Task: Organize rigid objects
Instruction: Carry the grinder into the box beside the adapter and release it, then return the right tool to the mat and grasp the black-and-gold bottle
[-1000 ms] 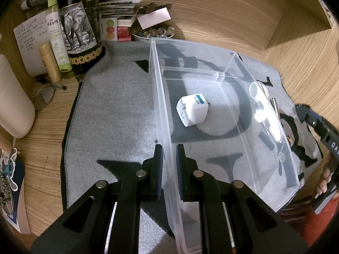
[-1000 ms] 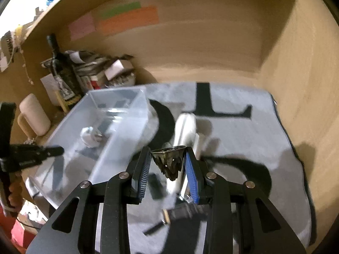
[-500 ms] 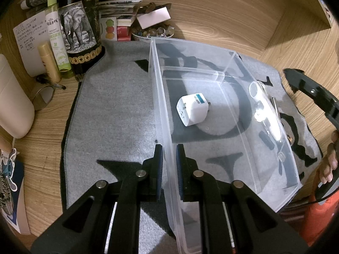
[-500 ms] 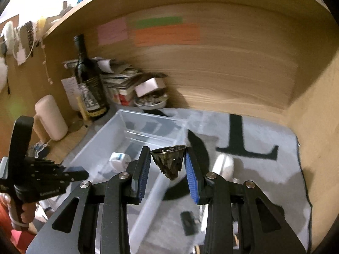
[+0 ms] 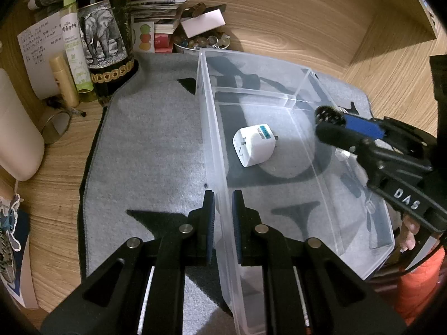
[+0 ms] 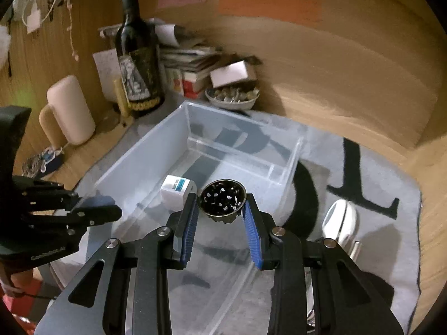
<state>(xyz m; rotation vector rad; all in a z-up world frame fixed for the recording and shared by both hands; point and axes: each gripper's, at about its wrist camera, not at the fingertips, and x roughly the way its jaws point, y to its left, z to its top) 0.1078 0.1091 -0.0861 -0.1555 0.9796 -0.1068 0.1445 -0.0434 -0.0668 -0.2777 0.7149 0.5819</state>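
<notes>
L wrist view: my left hand-held gripper (image 5: 223, 209) is clenched on the near left wall of the clear bin (image 5: 279, 95), one pad outside, one inside, steadying it. Bin sits on the grey mat (image 5: 145, 145) on the bench (image 5: 293, 22), long axis running near to far. White plug adapter (image 5: 255, 149) lies on the bin floor, mid-bin. My right hand-held gripper (image 5: 329, 125) comes in from the right, over the right wall, carrying a dark round thing. Clutter at far left, outside the bin: elephant-label bottle (image 5: 106, 47), green spray bottle (image 5: 75, 47), bowl of small bits (image 5: 201, 42). None in the way.

R wrist view: right hand-held gripper (image 6: 222, 209) is grasping the dark metal cup (image 6: 222, 203), open top facing the cam, pads on opposite sides. It hangs over the bin interior, just right of the adapter (image 6: 177, 191), w/ the bin floor below and a bit beyond the tips. Drop looks nearly straight down; I judge the only thing to avoid is landing on the adapter, so bias right/near. Silver mouse-like item (image 6: 339, 220) lies on the mat right of the bin, prob. next to sort. Right hand is clearly the nearer one for that.
</notes>
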